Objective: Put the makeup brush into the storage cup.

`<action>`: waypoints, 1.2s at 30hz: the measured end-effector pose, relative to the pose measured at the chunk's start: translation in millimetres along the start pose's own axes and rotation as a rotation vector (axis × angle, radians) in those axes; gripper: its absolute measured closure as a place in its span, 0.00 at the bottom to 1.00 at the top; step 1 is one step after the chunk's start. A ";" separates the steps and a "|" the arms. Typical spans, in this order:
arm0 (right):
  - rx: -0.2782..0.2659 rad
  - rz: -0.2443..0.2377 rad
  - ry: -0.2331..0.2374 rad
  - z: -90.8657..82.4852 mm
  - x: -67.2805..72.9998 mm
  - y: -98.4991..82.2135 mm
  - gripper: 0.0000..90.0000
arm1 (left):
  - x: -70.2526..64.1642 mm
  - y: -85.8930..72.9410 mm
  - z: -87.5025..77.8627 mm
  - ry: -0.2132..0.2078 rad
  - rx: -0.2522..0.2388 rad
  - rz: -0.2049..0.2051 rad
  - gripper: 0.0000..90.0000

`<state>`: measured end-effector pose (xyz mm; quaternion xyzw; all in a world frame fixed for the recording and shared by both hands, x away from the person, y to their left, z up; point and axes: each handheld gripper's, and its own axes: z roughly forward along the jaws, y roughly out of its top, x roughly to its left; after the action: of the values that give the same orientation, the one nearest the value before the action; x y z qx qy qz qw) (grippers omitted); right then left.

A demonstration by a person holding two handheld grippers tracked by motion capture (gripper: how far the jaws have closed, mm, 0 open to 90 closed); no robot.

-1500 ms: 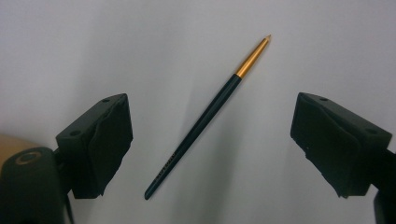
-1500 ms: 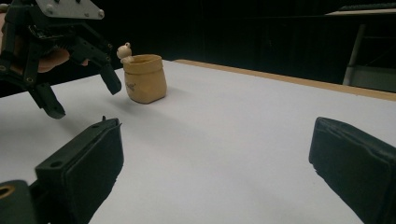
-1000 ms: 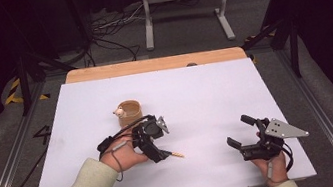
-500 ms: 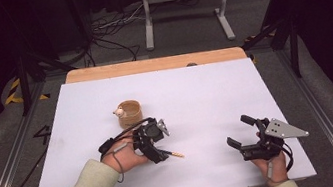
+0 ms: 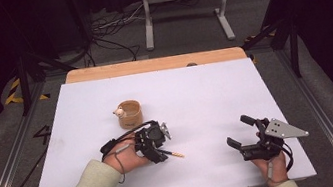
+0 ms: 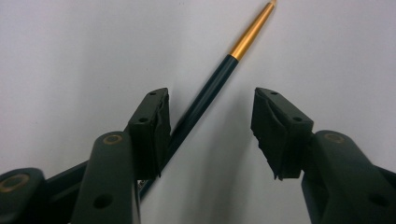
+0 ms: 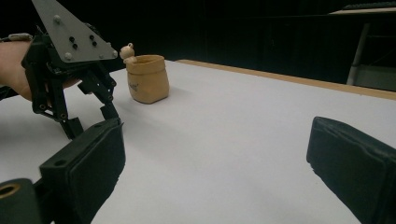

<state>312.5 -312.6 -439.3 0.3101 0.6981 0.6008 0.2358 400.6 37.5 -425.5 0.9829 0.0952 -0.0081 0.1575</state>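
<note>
On the white table point(image 5: 195, 94), left gripper point(image 5: 155, 148) tipped down over a dark pen point(image 6: 205, 93) with gold tip; jaws spread, one pad point(image 6: 152, 126) touching the shaft, the other clear. Tan cup point(image 5: 130, 113) near, at its 11 o'clock. Right gripper point(image 5: 242, 134) well off at 3 o'clock, jaws spread, empty.

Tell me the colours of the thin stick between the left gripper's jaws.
Dark teal shaft with gold band, clearest in left gripper view.
</note>
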 end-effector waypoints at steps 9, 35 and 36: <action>0.002 0.001 0.007 0.5 -0.1 -0.4 0.05 | 0.0 1.1 1.0 -0.001 0.022 0.012 0.61; 0.008 0.005 0.016 1.7 0.2 -1.1 0.05 | -9.5 7.6 -0.8 0.061 0.069 0.097 0.92; 0.009 0.004 0.015 1.8 0.3 -1.1 0.05 | -9.1 7.7 -2.4 0.059 0.067 0.096 0.92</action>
<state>313.3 -311.2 -440.7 0.3081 0.7019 0.6005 0.2278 393.1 29.4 -420.4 0.9909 0.0523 0.0250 0.1217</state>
